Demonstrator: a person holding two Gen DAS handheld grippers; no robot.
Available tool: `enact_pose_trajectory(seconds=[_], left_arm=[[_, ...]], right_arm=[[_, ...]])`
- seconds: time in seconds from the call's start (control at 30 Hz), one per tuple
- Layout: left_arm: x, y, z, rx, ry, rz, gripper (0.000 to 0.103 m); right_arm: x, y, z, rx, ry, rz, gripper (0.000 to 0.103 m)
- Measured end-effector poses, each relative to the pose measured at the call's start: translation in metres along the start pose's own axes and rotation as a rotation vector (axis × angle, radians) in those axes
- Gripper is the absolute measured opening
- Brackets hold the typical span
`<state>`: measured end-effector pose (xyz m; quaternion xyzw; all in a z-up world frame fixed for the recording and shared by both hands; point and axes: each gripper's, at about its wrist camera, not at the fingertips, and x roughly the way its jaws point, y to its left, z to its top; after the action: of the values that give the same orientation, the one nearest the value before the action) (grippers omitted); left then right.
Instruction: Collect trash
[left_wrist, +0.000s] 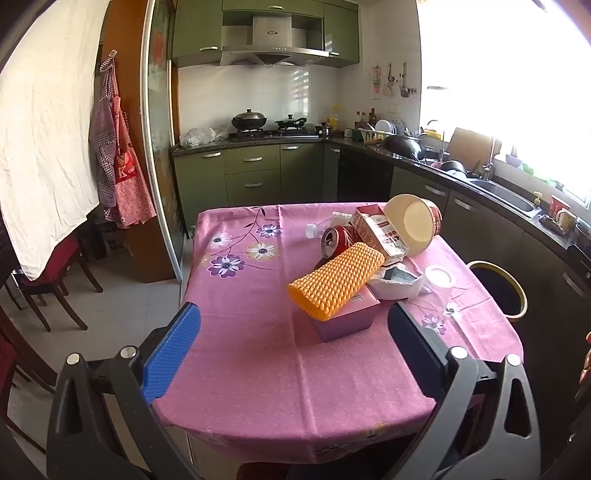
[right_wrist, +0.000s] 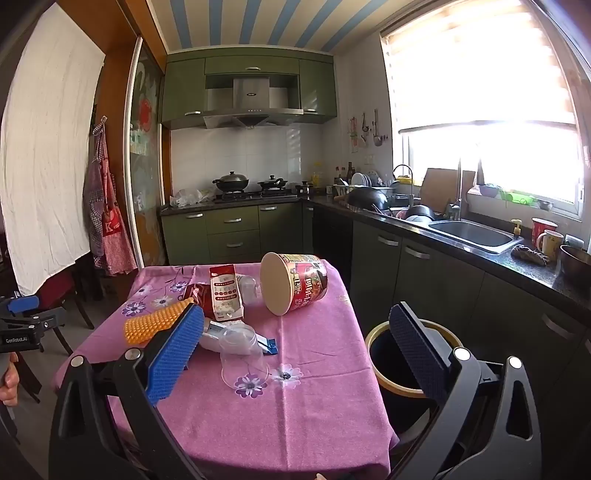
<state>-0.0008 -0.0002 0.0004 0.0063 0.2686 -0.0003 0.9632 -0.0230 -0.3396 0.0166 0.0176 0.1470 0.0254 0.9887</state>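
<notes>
A pile of trash lies on the pink flowered tablecloth (left_wrist: 258, 369): an orange foam net sleeve (left_wrist: 336, 284) on a purple box (left_wrist: 347, 321), a red can (left_wrist: 334, 240), a carton (left_wrist: 380, 232), a tipped noodle tub (left_wrist: 417, 221) and a clear plastic cup (left_wrist: 439, 280). The right wrist view shows the sleeve (right_wrist: 155, 323), carton (right_wrist: 225, 291), tub (right_wrist: 295, 282) and cup (right_wrist: 242, 356). A black bin with a yellow rim (right_wrist: 402, 354) stands right of the table. My left gripper (left_wrist: 293, 339) is open and empty before the pile. My right gripper (right_wrist: 295, 343) is open and empty above the table's near right part.
Green kitchen cabinets (left_wrist: 255, 173), a stove with pans (left_wrist: 251, 122) and a counter with a sink (right_wrist: 472, 232) line the back and right. Red chairs (left_wrist: 48, 273) stand at left under a white sheet. The bin also shows in the left wrist view (left_wrist: 498, 288).
</notes>
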Motion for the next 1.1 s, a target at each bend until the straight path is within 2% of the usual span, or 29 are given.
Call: enact_pose_trajectory(seconds=[0.37,1.1], left_arm=[[-0.007,-0.014,-0.008,0.003,0.001,0.009,0.096],[-0.001,-0.006,0.000,0.011,0.008,-0.005,0.096]], right_arm=[[-0.001,-0.005,0.001,-0.002,0.004,0.002,0.099],[0.002,0.000,-0.002,-0.001,0.006,0.001,0.099]])
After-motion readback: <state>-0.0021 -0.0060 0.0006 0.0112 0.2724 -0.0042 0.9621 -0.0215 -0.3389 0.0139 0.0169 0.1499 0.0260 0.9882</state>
